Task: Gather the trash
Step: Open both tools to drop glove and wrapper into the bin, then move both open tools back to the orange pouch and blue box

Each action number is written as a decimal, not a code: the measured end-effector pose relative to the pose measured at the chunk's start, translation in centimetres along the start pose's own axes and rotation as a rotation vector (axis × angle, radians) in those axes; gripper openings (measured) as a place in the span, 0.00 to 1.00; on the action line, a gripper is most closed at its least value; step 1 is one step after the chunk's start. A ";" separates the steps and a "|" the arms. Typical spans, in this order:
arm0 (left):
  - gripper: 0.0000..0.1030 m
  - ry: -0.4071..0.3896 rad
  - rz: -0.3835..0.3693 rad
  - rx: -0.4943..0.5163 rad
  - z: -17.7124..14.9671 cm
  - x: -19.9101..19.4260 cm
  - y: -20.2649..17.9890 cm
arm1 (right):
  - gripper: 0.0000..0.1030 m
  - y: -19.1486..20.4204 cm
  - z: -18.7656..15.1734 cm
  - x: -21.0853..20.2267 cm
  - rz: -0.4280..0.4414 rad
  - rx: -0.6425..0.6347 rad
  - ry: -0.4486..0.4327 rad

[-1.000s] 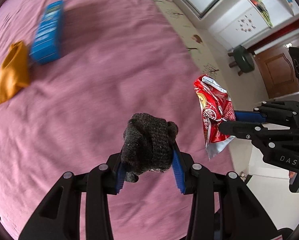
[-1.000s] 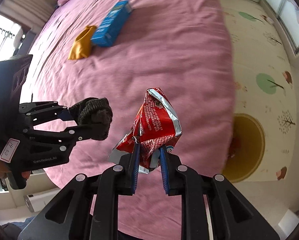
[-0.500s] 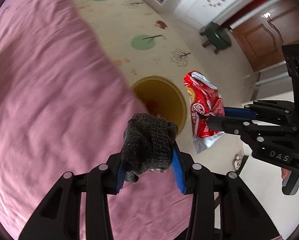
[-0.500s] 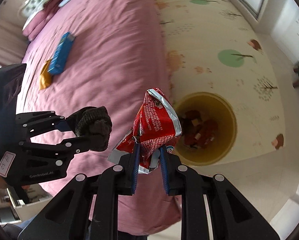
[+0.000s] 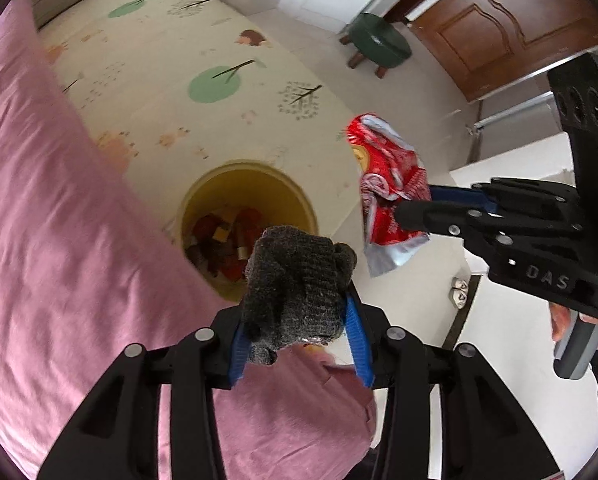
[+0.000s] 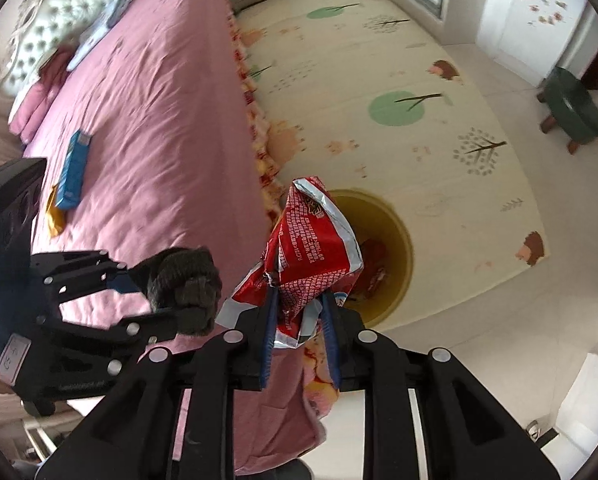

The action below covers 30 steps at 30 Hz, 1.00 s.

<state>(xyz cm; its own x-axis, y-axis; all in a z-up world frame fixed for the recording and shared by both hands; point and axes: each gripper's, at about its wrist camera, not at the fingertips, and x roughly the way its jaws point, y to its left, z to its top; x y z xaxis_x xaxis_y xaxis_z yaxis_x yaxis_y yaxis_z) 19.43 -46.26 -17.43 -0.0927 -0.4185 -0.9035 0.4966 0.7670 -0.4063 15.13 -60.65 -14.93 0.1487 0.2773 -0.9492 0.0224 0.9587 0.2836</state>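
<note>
**Both grippers loaded above the yellow bin**

While the left gripper (image 5: 299, 344) is clenched on a balled dark grey knitted sock (image 5: 297, 290), its blue-padded fingers (image 5: 355, 340) press the bundle from either side, with most of the wool bulging out beyond the tips. The right gripper (image 6: 299, 328) is likewise clamped, its narrow gap pinching the lower end of a crumpled red snack wrapper (image 6: 315, 256), whose silver inner lining shows along the torn edges and whose red face carries small white print. Seen from the left wrist, that wrapper (image 5: 391, 196) hangs to the right of the sock, held from the side by the right gripper (image 5: 409, 204).

The yellow trash bin (image 5: 291, 196) stands on the patterned play mat (image 5: 179, 52), just beside the edge of the pink bedspread (image 5: 43, 240). It already contains red and tan scraps. In the left view the sock overlaps the bin's near rim; in the right view the wrapper covers the bin's left side (image 6: 395, 248).

On the bedspread (image 6: 159, 120), well apart from both grippers, lie a blue carton (image 6: 73, 168) and an orange packet (image 6: 55, 216) touching it. A green stool (image 5: 379, 40) stands near the wooden door (image 5: 511, 20).
</note>
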 end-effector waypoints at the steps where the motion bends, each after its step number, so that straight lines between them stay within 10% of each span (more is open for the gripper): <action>1: 0.54 0.001 0.002 0.006 0.2 0.0 -0.2 | 0.42 -0.6 0.1 -0.2 -0.014 0.022 -0.003; 4: 0.77 -0.013 0.039 0.036 0.8 0.1 -1.2 | 0.47 -1.9 0.1 -0.7 -0.029 0.067 -0.019; 17: 0.77 -0.044 0.057 -0.023 -1.3 -2.1 0.5 | 0.47 0.3 0.3 -0.4 0.006 0.065 -0.002; 30: 0.77 -0.150 0.095 -0.200 -6.2 -8.0 7.2 | 0.47 11.0 1.9 1.4 0.071 -0.119 0.030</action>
<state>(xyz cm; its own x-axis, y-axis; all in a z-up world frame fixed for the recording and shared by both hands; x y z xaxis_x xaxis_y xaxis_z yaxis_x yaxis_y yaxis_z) 18.41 -34.33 -13.98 0.0829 -0.3958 -0.9146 0.3148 0.8812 -0.3528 17.44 -49.83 -12.84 0.1165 0.3446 -0.9315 -0.1046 0.9369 0.3335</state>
